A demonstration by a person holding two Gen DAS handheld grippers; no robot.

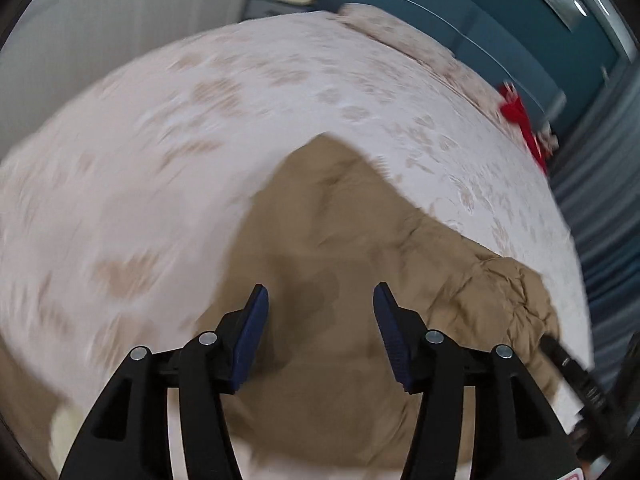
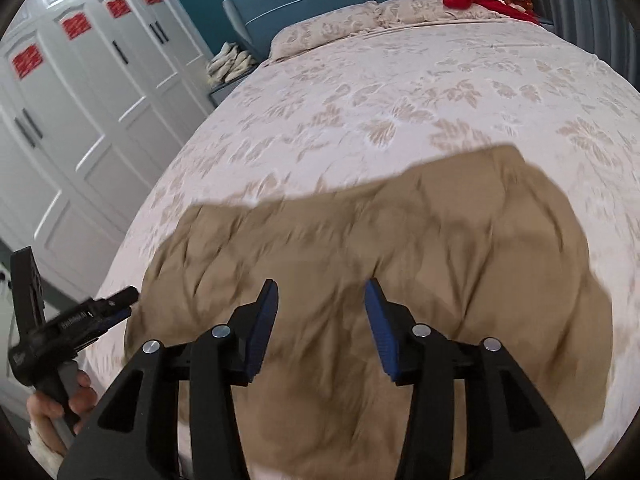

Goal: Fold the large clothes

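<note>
1. Left wrist view: the left claw hangs released above a tan garment, its blue pads apart with nothing between them. The garment lies crumpled across the lower centre of the frame on a bed covered in a pale leaf-print spread, one pointed corner reaching toward the middle. The frame is heavily blurred. The black tip of the right claw shows at the lower right edge, and a red item sits at the upper right near the teal headboard.

2. Right wrist view: the right claw is likewise released and empty over the garment, which spreads wide across the lower half of the frame, its far edge roughly straight against the bedspread. The left claw, carried in a person's hand, shows at the lower left beside the garment's left edge. White wardrobe doors fill the left; a pillow lies at the top.

3. Judgement: a fold appears just laid, with both claws off the cloth. The next move likely calls for gripping two edges or corners of the wrinkled cloth and carrying them over evenly.
</note>
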